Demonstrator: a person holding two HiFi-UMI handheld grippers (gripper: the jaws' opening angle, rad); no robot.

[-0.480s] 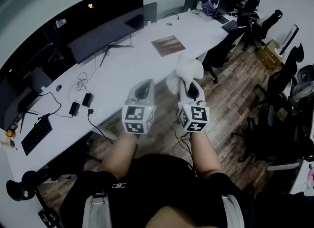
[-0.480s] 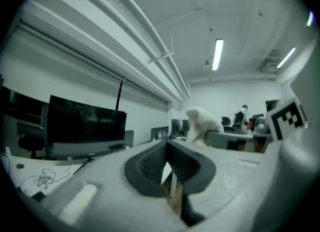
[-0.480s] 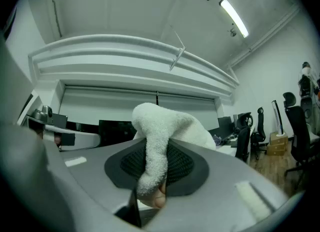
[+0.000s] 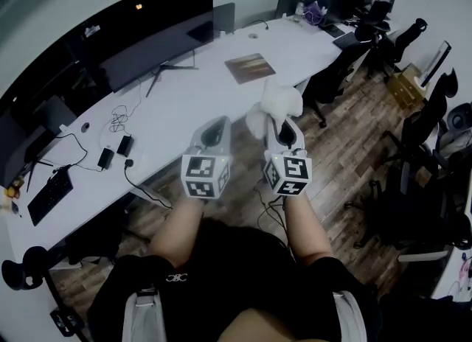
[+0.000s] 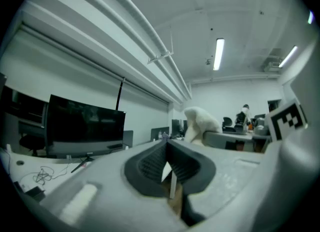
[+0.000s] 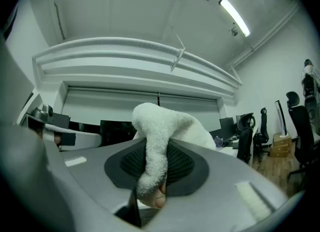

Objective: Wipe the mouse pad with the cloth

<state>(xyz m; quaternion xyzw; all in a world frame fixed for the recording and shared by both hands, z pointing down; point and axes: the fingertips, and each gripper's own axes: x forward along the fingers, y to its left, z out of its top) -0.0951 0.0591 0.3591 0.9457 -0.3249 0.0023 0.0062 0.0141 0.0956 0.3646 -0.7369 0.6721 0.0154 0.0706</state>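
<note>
My right gripper [image 4: 285, 131] is clamped on the white cloth [image 4: 274, 105], which bunches above the jaws, ready for wiping. The mouse pad [image 4: 252, 68] lies on the white desk [image 4: 184, 105], beyond the cloth and well apart from it. My left gripper [image 4: 219, 128], short of the pad, has its jaws together on nothing, probably spare to steady the pad.

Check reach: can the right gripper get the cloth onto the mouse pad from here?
Probably yes. The right gripper is shut on the cloth, and the mouse pad lies ahead near the desk edge with only bare desk around it. The pad sits beyond the cloth, so a forward reach looks needed.
</note>
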